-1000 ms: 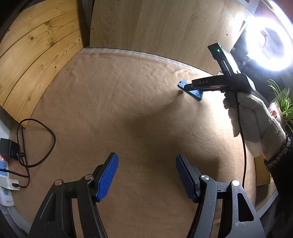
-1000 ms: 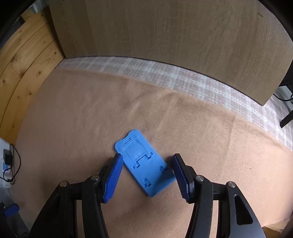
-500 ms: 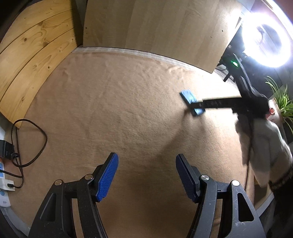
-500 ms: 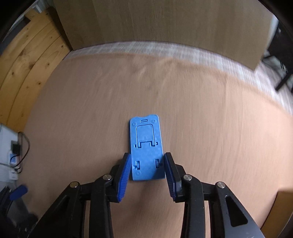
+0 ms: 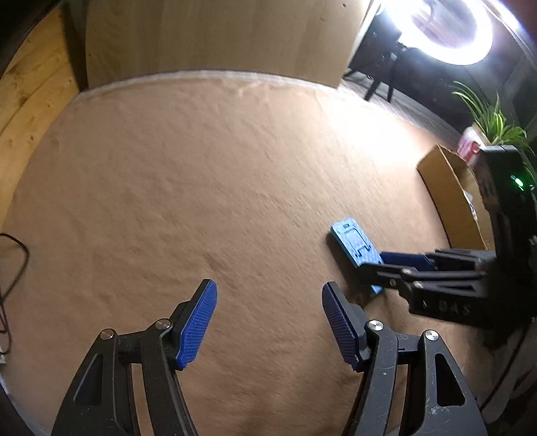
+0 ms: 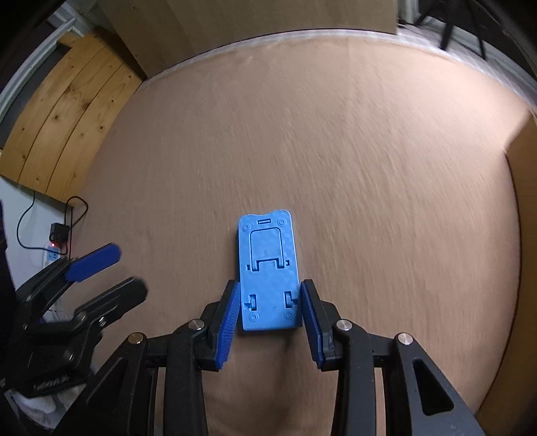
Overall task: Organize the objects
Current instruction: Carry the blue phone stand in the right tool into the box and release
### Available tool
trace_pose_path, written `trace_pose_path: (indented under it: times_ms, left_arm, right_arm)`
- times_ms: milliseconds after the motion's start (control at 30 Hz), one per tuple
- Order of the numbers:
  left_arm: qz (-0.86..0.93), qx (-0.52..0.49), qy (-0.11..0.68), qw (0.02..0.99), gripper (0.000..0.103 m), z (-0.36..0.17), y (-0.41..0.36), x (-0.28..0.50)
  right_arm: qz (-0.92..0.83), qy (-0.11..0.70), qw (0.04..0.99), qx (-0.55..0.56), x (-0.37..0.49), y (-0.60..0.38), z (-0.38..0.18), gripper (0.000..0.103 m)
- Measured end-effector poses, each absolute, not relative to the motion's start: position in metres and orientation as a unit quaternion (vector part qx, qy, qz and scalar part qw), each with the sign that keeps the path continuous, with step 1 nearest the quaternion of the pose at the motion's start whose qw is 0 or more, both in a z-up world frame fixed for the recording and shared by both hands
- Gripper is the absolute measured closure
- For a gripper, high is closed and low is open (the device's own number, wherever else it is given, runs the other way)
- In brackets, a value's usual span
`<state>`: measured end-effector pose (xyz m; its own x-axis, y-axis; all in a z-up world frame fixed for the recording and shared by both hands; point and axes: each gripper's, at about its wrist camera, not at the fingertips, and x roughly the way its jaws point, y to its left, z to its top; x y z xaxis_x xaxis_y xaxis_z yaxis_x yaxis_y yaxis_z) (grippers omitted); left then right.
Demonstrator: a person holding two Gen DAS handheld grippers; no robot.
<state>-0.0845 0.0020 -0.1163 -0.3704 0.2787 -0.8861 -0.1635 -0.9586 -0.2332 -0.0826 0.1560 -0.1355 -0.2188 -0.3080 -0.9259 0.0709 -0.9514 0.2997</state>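
Blue plastic phone stand (image 6: 268,268), folded flat, clamped at its near end between the blue pads (image 6: 229,318) of the right gripper (image 6: 270,318); far end pointing away along the fingers. Held over a tan cloth (image 6: 335,134), blurred beneath it; contact with the cloth not determinable. Moulded hinge panel and slot visible on the upper face.

Right gripper: closed narrow on the stand within the last second, pads pressing both long edges.

Same stand (image 5: 355,246) in the left wrist view, right of centre, with the right gripper (image 5: 389,268) reaching in from the right edge and covering its near end.

Left gripper (image 5: 268,322): fingers spread wide, nothing between the blue pads (image 5: 196,322), hanging above bare tan cloth (image 5: 201,184) left of the stand and apart from it. Also seen low and left of the stand in the right wrist view (image 6: 110,271).

Cardboard box (image 5: 449,201): right of the stand, past the cloth edge.
Wooden board (image 5: 218,37): upright beyond the stand, at the far edge of the cloth.
Ring light (image 5: 439,30): lit, beyond and right of the stand.
Green plant (image 5: 493,120): beyond the box.
Power strip with black cable (image 6: 53,248): far left of the stand, off the cloth.
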Motion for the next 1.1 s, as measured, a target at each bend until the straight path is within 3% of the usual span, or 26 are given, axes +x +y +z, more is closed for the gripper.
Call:
trace_pose_path:
  times_ms: [500,733,900,1100]
  left_arm:
    - [0.813,-0.556,-0.038,0.171,0.035,-0.123,0.047,-0.072]
    - [0.816,-0.549,-0.038,0.177,0.035,-0.113,0.053,-0.073]
    - [0.819,-0.545,-0.038,0.175,0.035,-0.106,0.053,-0.076]
    - [0.821,-0.543,-0.034,0.172,0.035,-0.104,0.054,-0.074]
  right_arm:
    - [-0.797,-0.124,0.087,0.584,-0.04,0.187,-0.128,0.07]
    - [-0.835,-0.118,0.063,0.534,-0.027,0.21,-0.087,0.07]
    - [-0.863,-0.124,0.016,0.489,-0.014,0.258,-0.05,0.07]
    - [-0.865,-0.144,-0.065,0.476,0.006,0.325,-0.045,0.07]
